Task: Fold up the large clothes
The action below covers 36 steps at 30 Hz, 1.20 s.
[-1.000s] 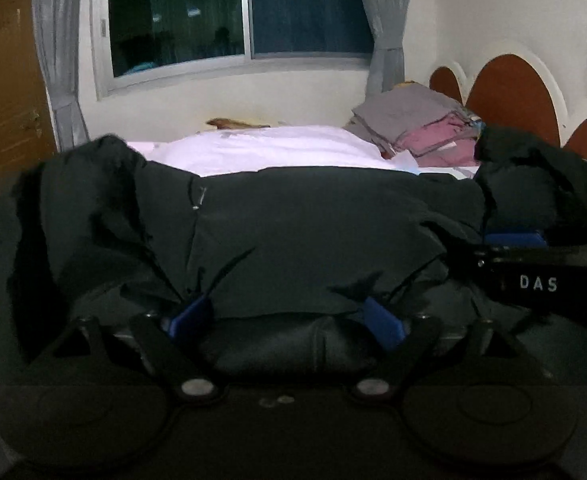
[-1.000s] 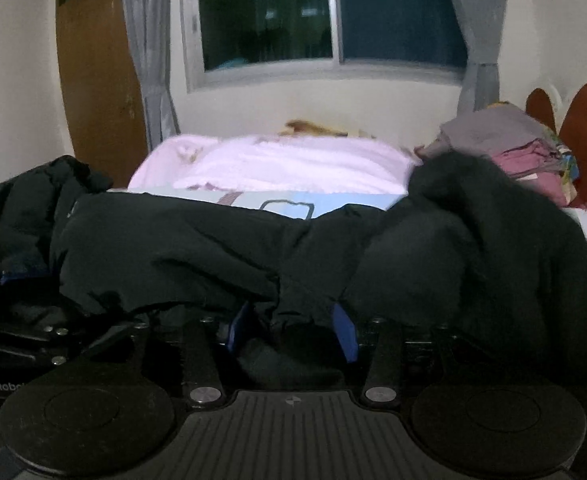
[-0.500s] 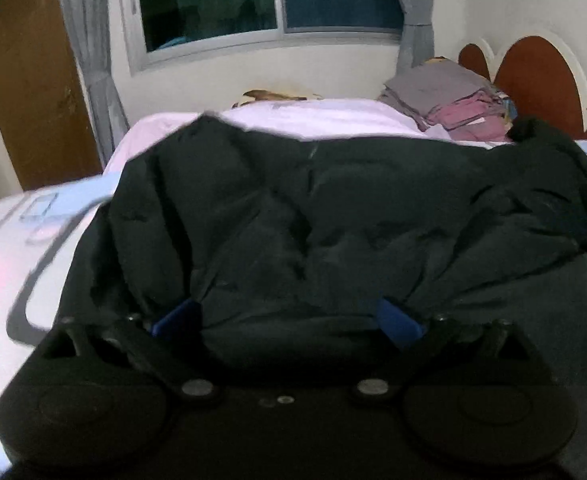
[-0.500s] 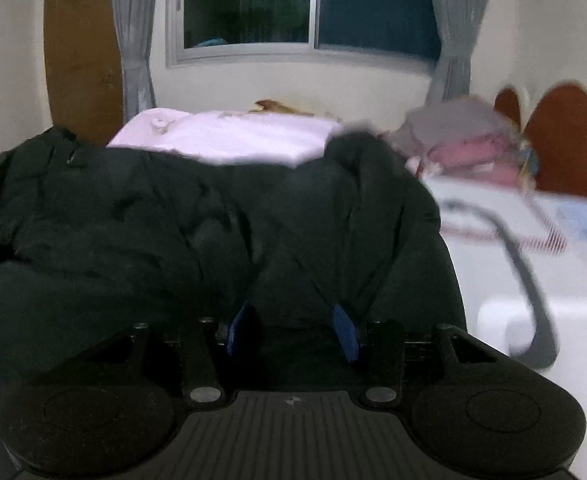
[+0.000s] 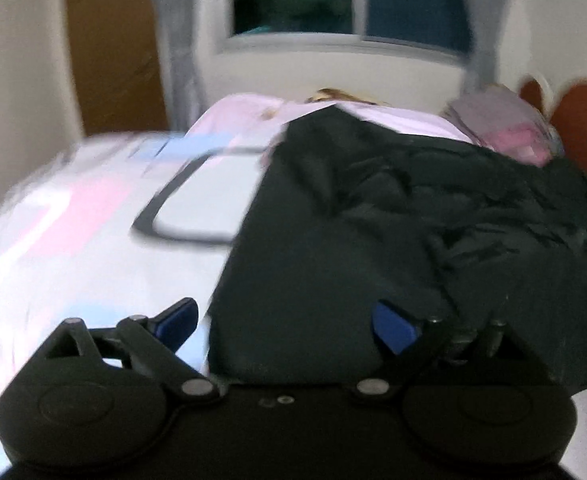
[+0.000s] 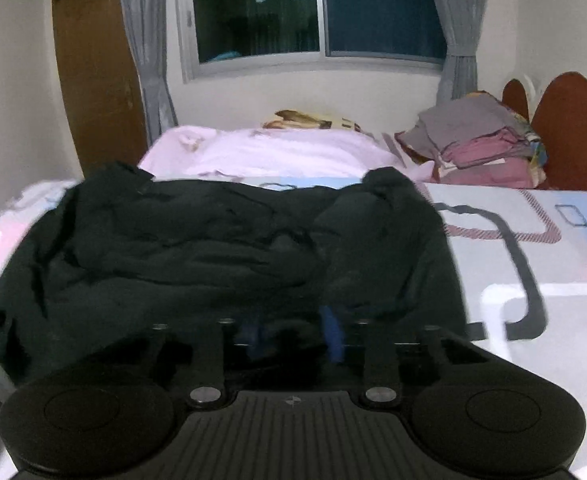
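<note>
Fabric fills the near ground: the black jacket [image 5: 373,240] lies crumpled on the patterned bedspread [image 5: 73,232], and its near hem runs between the blue tips of my left claw [image 5: 285,322], whose fingers stand wide apart, the left tip over bare sheet and the right tip against the cloth without pinching it. My right claw [image 6: 293,330] sits at the jacket's near edge too, with dark cloth bunched between its blue pads, which are close together; they look clamped on the jacket, though the blur there keeps me from being sure. Beyond the jacket lies a pale pink blanket [image 6: 277,152]. Near the headboard [image 6: 569,128] rests a stack of folded clothes [image 6: 481,148]. Farthest off are the dark window [image 6: 317,8], grey curtains [image 6: 141,52] and a wooden door [image 6: 93,68].
</note>
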Tool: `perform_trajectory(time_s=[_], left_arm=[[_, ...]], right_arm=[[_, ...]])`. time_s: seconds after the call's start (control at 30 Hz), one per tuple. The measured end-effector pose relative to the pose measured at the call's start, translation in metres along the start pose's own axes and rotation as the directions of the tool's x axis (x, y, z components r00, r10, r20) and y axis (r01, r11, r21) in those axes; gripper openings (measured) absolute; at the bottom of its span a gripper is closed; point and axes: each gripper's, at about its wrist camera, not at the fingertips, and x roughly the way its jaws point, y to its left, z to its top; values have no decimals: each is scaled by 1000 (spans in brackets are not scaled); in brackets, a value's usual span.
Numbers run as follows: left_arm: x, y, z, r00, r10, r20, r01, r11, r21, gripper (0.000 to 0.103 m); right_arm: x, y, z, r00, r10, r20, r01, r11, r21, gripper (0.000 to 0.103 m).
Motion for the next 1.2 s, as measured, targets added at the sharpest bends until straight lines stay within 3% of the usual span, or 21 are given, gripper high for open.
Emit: perform_trajectory(time_s=[0.1,0.17,0.3,0.4,0.5,0.63,0.73,0.83,0.93,1.0,1.13,1.2], left_arm=[[-2,22,-14,997,-70,-37,62,982,-180,80],[4,24,-20,992,-116,-50,99,960,-263,78],[30,29,-23,967,-253,-36,215,884,-416,78],[50,33,-21,957,-290,2,252,830,-497,78],[69,35,-16,951,-307,31,274,796,-539,79],[71,41,-20,939,-330,93,311,707,-635,77],[61,45,-32,952,-295,77,277,731,-624,77],[49,38,-49,954,-297,52,260,723,-640,79],[38,27,-63,958,-278,75,266,753,-602,83],[48,33,-60,951,-288,112,290,711,-640,89],[79,47,-43,946,-276,169,313,643,-699,90],[89,49,-36,944,-279,178,320,632,-705,90]], right_arm=[[2,20,-6,1000,17,-10,-16,1000,17,29],[4,30,-7,999,31,-14,-30,999,41,29],[7,41,-8,999,52,-7,-51,996,76,28],[9,48,-3,997,77,7,-77,992,99,18],[16,52,-1,996,87,12,-88,990,110,15],[15,54,1,994,102,48,-107,986,129,13],[15,57,1,992,116,46,-122,984,130,13],[14,59,-1,993,115,38,-119,985,127,13],[12,57,-3,993,111,34,-115,984,135,13],[12,54,-5,995,97,31,-101,985,137,13],[14,49,-10,996,82,27,-85,984,158,13],[17,49,-12,997,73,20,-75,984,164,13]])
